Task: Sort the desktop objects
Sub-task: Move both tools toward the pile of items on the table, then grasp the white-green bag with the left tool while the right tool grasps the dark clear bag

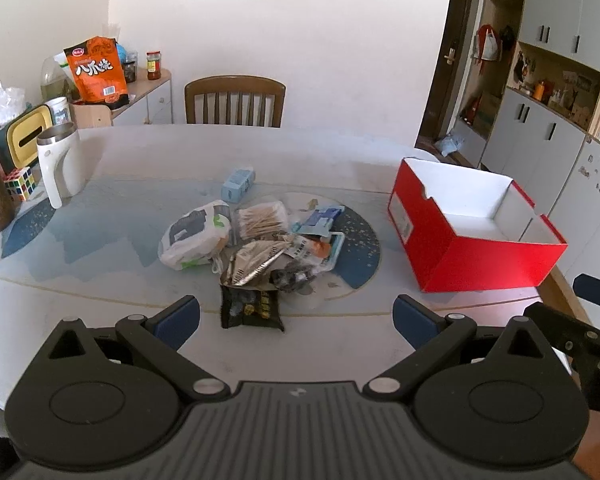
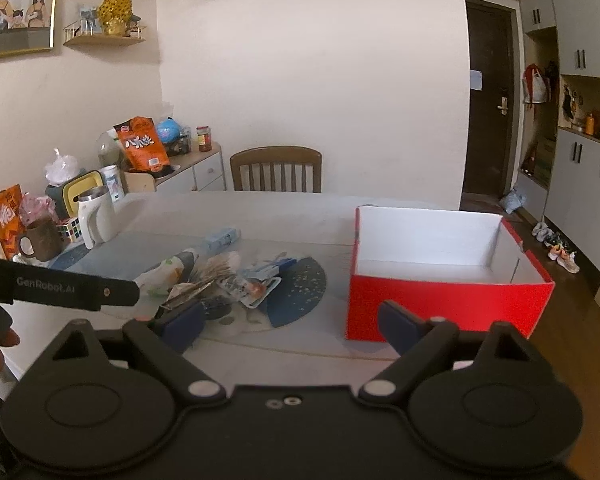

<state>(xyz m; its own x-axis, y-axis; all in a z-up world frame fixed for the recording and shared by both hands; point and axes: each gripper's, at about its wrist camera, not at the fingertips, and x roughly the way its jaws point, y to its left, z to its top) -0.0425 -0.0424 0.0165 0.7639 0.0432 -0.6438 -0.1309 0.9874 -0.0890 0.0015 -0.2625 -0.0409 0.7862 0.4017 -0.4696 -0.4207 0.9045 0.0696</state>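
1. At the far left of the table (image 1: 100, 312) we see a white jug (image 1: 60, 168) standing upright, with a colour cube (image 1: 20, 183) just beside it and a yellow-fronted tissue box (image 1: 26, 134) behind.
2. At the table's middle we find the pile of objects to be sorted: a white plastic bag (image 1: 194, 236), a packet of cotton swabs (image 1: 260, 220) touching it on the right, and a crumpled foil wrapper (image 1: 252, 266) in front of both.
3. Behind the pile a small light-blue box (image 1: 238, 184) lies apart from the rest; nearest to us a dark snack packet (image 1: 250, 308) lies flat on the table.
4. Our left gripper (image 1: 296, 320) hovers just in front of the dark packet; its jaws are spread wide and nothing lies between them.
5. To the right of the pile stands an open red box (image 1: 472, 256) with a white interior, upright, with nothing visible inside.
6. Our right gripper (image 2: 292, 324) faces the gap between the pile and the red box; its jaws are likewise spread, pinching nothing.
7. Beyond the table a wooden chair (image 1: 235, 100) stands against the wall.
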